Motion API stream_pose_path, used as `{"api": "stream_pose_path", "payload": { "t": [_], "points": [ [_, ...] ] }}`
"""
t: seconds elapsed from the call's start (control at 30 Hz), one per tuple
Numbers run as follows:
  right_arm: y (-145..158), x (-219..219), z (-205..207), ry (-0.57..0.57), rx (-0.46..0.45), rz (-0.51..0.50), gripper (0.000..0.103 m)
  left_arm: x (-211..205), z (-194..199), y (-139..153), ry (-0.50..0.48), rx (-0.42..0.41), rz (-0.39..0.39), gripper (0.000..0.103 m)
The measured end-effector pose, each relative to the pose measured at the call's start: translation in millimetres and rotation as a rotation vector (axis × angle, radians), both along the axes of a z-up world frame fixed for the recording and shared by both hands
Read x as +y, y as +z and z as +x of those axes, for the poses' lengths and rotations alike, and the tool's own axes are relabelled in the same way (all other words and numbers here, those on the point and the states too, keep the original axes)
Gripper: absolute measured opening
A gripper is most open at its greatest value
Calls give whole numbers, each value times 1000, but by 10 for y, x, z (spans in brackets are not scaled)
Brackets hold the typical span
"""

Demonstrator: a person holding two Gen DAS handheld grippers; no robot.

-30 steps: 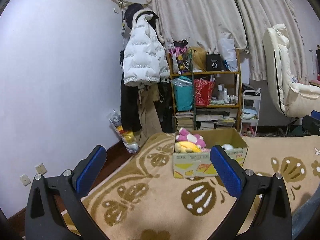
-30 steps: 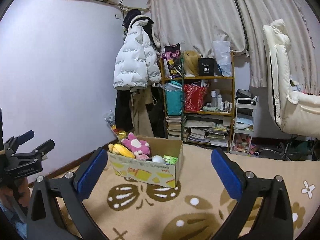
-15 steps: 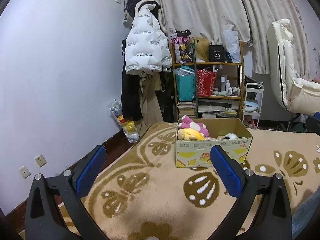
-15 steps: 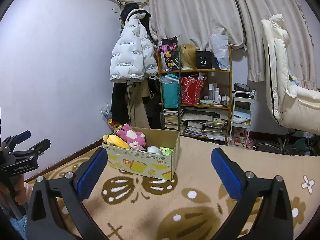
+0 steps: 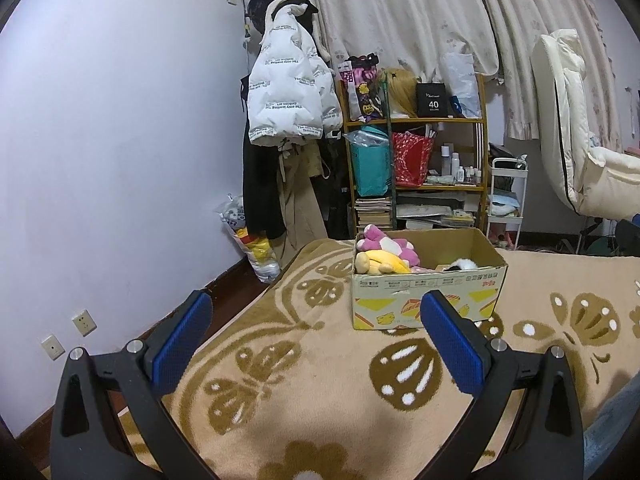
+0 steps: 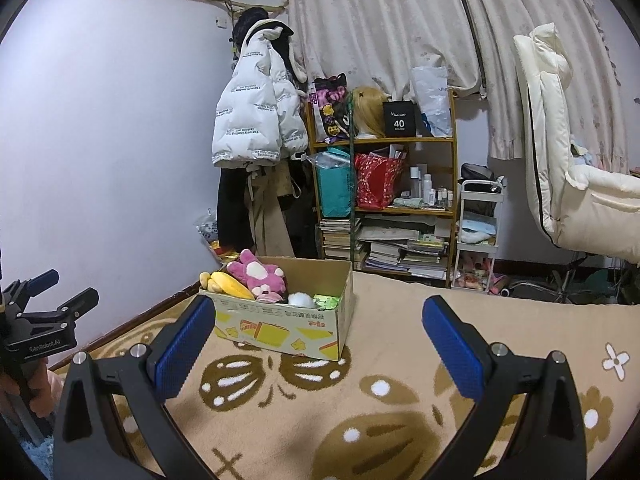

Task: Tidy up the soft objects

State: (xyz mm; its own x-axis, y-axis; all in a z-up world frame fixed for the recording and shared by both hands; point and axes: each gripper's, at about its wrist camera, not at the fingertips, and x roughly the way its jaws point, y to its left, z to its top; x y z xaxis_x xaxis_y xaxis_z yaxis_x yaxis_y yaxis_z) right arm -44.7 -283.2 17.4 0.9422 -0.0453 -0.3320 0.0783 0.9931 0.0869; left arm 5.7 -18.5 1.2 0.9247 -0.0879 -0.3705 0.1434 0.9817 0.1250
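Note:
A cardboard box (image 5: 428, 296) (image 6: 280, 330) stands on the patterned rug (image 5: 304, 380) (image 6: 400, 408). Inside it lie a pink plush (image 5: 386, 246) (image 6: 258, 276), a yellow plush (image 5: 380, 262) (image 6: 228, 284) and a white fluffy toy (image 6: 301, 299) (image 5: 460, 266). My left gripper (image 5: 316, 334) is open and empty, well short of the box. My right gripper (image 6: 318, 334) is also open and holds nothing; the box sits beyond its left finger. The left gripper (image 6: 52, 300) also shows at the left edge of the right wrist view, held by a hand.
A shelf (image 5: 416, 168) (image 6: 384, 200) crammed with bags, books and bottles stands behind the box. A white puffer jacket (image 5: 284, 92) (image 6: 256, 120) hangs on the wall. A cream chair (image 5: 580, 152) (image 6: 568, 152) is at the right, a small white cart (image 6: 478, 236) beside the shelf.
Both views have tilted down and drawn back a little, so the box sits lower and more rug shows. Both grippers stay open and empty.

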Motion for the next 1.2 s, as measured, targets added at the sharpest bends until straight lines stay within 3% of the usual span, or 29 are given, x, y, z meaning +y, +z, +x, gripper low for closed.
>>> {"api": "stream_pose_path", "payload": {
  "t": [1.2],
  "points": [
    [5,3,-7,-4,-3,6,103,-23,23,-40,-38,29,18,103]
  ]
}}
